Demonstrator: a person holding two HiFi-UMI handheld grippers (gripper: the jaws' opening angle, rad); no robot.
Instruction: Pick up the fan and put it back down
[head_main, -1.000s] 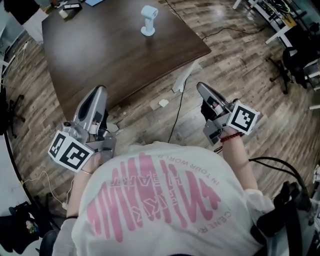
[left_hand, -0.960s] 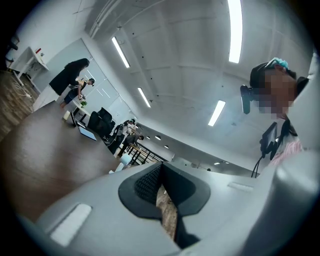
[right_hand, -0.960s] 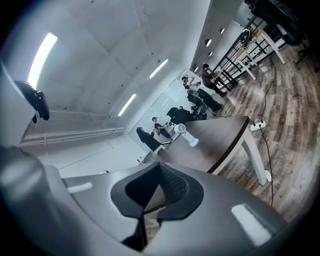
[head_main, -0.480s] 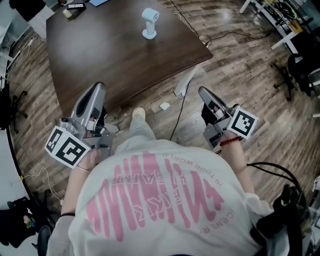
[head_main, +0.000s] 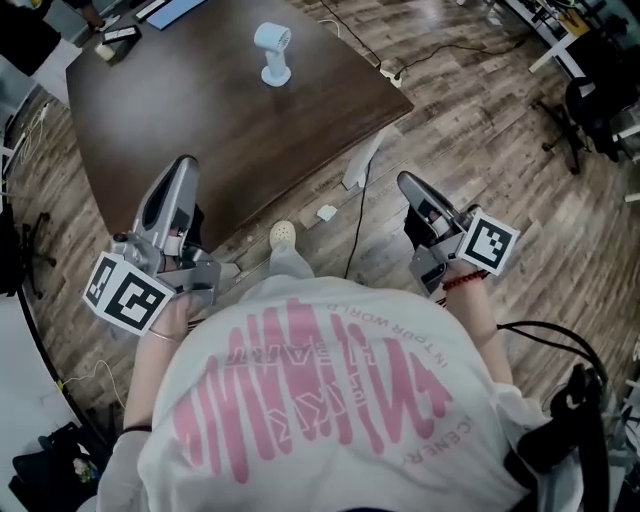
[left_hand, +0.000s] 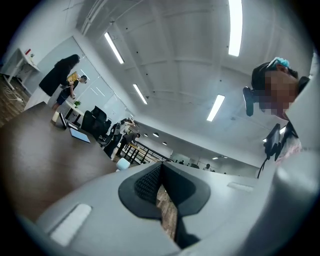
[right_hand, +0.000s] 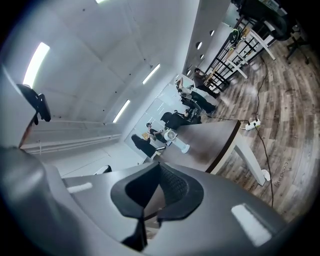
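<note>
Plainly empty, your left gripper (head_main: 181, 166) and right gripper (head_main: 404, 181) both have their jaws pressed together, with nothing between the dark ribbed pads. Each points roughly level, out toward the table.

The small white desk fan on a round base (head_main: 272, 52) stands upright on the far part of the dark brown wooden table (head_main: 190, 130), well apart from both grippers. You stand on the wood-plank floor (head_main: 480, 130), short of the table's near edge. One pale shoe (head_main: 283, 234) is forward and a black cable (head_main: 357, 215) runs across the boards ahead of you.

This reads as the approach: the fan is untouched and the pick-up has not begun. The next move calls for closing the gap to the table, then opening one gripper's jaws wide enough for the fan's stem. Set them on either side of the neck, between head and base. The right gripper view has the fan just above its jaws, so that gripper looks the better placed.
</note>
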